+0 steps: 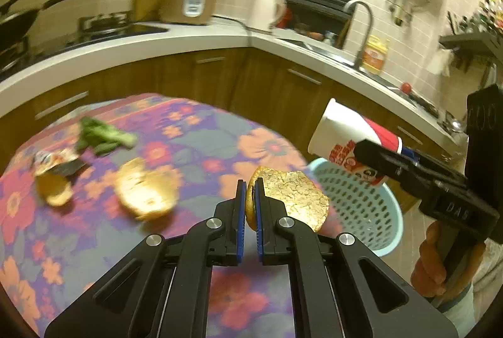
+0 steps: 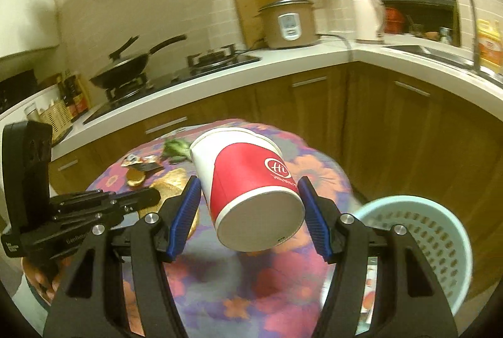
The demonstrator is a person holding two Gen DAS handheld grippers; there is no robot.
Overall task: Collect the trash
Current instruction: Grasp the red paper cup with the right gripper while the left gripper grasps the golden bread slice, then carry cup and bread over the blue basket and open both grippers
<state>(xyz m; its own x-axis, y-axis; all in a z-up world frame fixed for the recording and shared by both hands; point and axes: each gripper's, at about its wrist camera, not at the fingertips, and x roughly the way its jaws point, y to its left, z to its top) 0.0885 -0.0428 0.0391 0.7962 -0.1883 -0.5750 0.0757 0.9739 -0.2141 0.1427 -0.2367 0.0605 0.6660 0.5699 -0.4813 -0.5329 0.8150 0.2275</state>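
Note:
My left gripper point(image 1: 250, 206) is shut on a golden-brown peel point(image 1: 292, 199) and holds it above the flowered table point(image 1: 188, 143), left of the pale blue perforated basket point(image 1: 361, 206). My right gripper point(image 2: 250, 209) is shut on a red and white paper cup point(image 2: 248, 181), held on its side above the table; the cup also shows in the left wrist view point(image 1: 345, 137), above the basket point(image 2: 421, 243). On the table lie another peel point(image 1: 146, 190), a smaller peel point(image 1: 55, 190), a crumpled wrapper point(image 1: 55, 160) and green leaves point(image 1: 103, 133).
The basket stands on the floor at the table's right side. A white countertop point(image 2: 283, 68) with wooden cabinets curves behind, carrying a stove with a pan point(image 2: 125, 68), a rice cooker point(image 2: 289, 24), a kettle point(image 2: 367, 20) and a sink tap point(image 2: 465, 17).

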